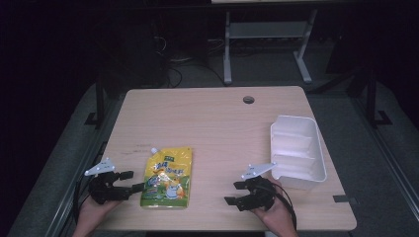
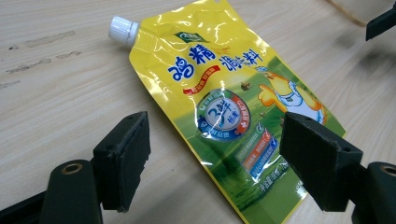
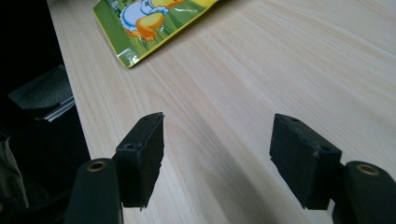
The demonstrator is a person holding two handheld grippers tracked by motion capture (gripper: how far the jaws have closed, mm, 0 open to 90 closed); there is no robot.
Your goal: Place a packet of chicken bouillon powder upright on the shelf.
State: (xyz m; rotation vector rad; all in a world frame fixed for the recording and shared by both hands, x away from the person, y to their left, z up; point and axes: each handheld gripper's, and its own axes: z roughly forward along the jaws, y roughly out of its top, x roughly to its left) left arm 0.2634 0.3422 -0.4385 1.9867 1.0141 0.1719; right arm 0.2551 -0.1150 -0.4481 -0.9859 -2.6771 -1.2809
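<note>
A yellow spouted pouch (image 1: pixel 168 177) with a white cap and a cartoon duck lies flat on the wooden table (image 1: pixel 212 123), left of centre near the front edge. My left gripper (image 1: pixel 129 181) is just left of the pouch, open, its jaws pointing at the pouch's lower left side. In the left gripper view the pouch (image 2: pixel 224 102) lies ahead between the spread jaws, untouched. My right gripper (image 1: pixel 236 193) hovers open over bare table to the pouch's right. In the right gripper view a corner of the pouch (image 3: pixel 149 23) shows at the top left.
A white plastic tray (image 1: pixel 298 151) with compartments, empty, stands at the right side of the table, close behind my right gripper. A round cable hole (image 1: pixel 248 99) sits near the far edge. The table's front edge is right under both hands.
</note>
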